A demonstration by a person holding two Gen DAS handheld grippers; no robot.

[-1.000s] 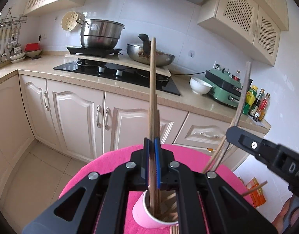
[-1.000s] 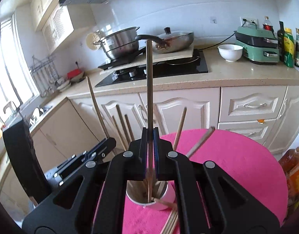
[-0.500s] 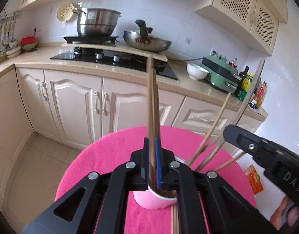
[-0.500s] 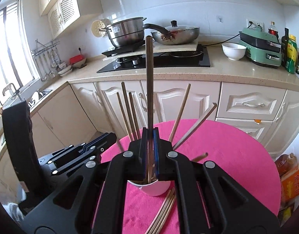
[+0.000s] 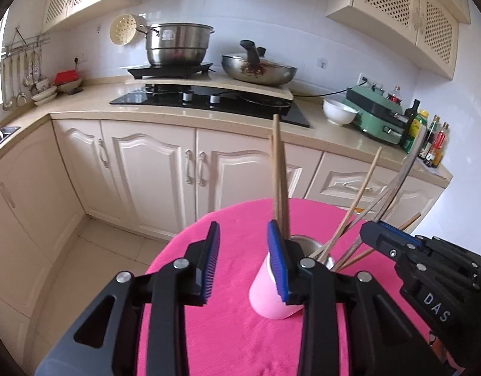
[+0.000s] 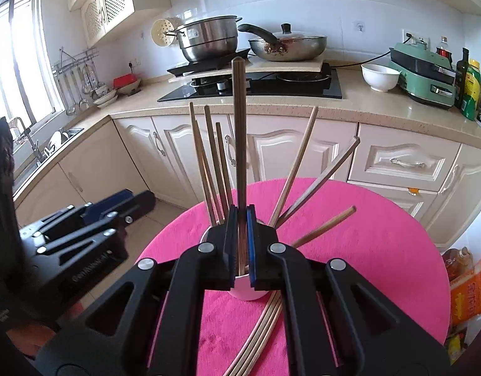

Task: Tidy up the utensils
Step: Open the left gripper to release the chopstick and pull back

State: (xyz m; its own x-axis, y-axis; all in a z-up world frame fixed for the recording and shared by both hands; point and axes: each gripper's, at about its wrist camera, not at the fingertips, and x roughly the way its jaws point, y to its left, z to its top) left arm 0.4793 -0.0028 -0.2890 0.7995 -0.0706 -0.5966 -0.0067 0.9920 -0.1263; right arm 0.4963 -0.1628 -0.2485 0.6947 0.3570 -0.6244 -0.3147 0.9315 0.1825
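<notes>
- The left gripper (image 5: 243,263) has its jaws apart and they are opening; nothing is between the blue pads, only the pink cloth behind them.
- Its right finger (image 5: 279,266) stands in front of a pink cup (image 5: 265,300), just at the cup's left side.
- The right gripper (image 6: 240,244) has its jaws pressed together on one dark brown chopstick (image 6: 240,131), which stands almost upright, with its lower end down inside the cup (image 6: 245,288).
- Seen from the left wrist, two pale chopsticks (image 5: 279,181) stand upright in the cup, and more lean out to the right toward the other gripper.
- Seen from the right wrist, several chopsticks (image 6: 209,163) in the cup lean left and three lean right.
- A few loose pale chopsticks (image 6: 259,329) lie flat on the cloth in front of the cup, partly under the right gripper.
- The cup stands on a round table with a pink cloth (image 5: 228,329).
- The right gripper's black body (image 5: 435,275) shows the white letters "DAS" (image 5: 436,307); the rest of the word is out of sight.
- The left gripper's body (image 6: 71,250) also carries small raised writing, too blurred to read.
- Behind the table there are cream cabinets, and on the counter a black hob (image 5: 209,100), a steel pot (image 5: 177,44) with a small label that cannot be read, a frying pan (image 5: 259,70), a white bowl (image 5: 339,111), a green appliance (image 5: 378,116) and bottles (image 5: 425,134) with unreadable labels.
</notes>
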